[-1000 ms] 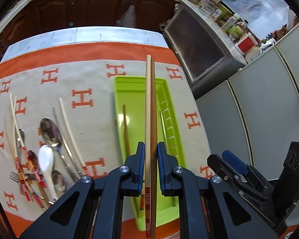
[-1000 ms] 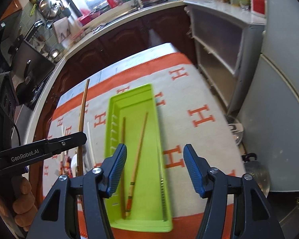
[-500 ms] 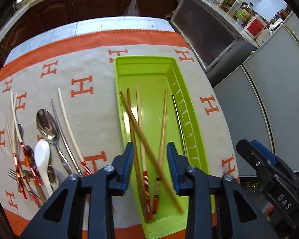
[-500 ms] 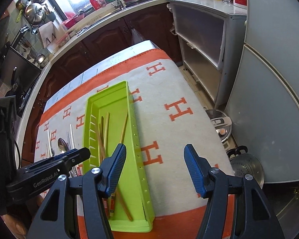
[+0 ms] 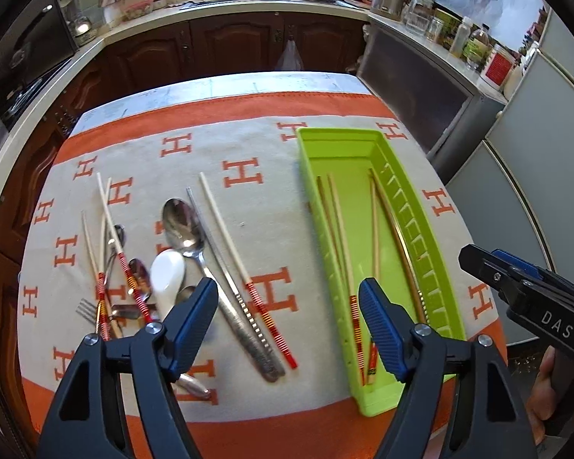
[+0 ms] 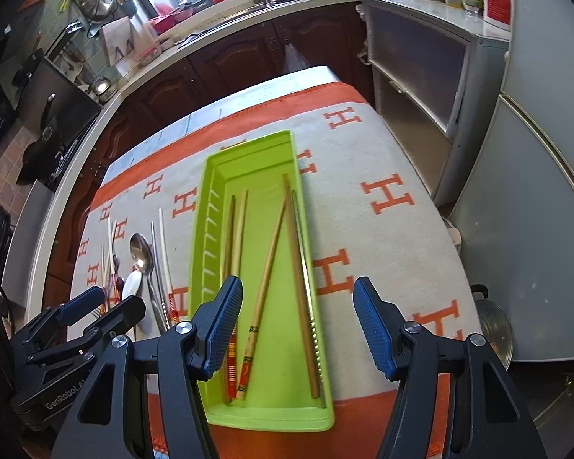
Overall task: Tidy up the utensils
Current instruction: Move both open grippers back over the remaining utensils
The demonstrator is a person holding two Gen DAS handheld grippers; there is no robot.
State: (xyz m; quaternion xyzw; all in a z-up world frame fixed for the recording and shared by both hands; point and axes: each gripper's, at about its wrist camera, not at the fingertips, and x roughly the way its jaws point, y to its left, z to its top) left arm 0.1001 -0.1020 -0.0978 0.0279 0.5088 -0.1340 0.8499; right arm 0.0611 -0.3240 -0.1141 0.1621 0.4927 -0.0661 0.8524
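Green plastic tray [image 5: 432,237] lies along the cloth's [image 5: 218,141] right side, its near end just short of the orange border, with wooden chopsticks [image 6: 266,264] lying lengthwise inside and bare cloth between it and the loose spoons and chopsticks [image 5: 225,237] to its left. Left gripper [image 5: 287,325] hangs spread wide and empty above the tray's near-left rim, having let go the pair it clamped a second ago, which now rests in the tray. Right gripper [image 6: 298,329] hovers equally spread over the tray's near end.
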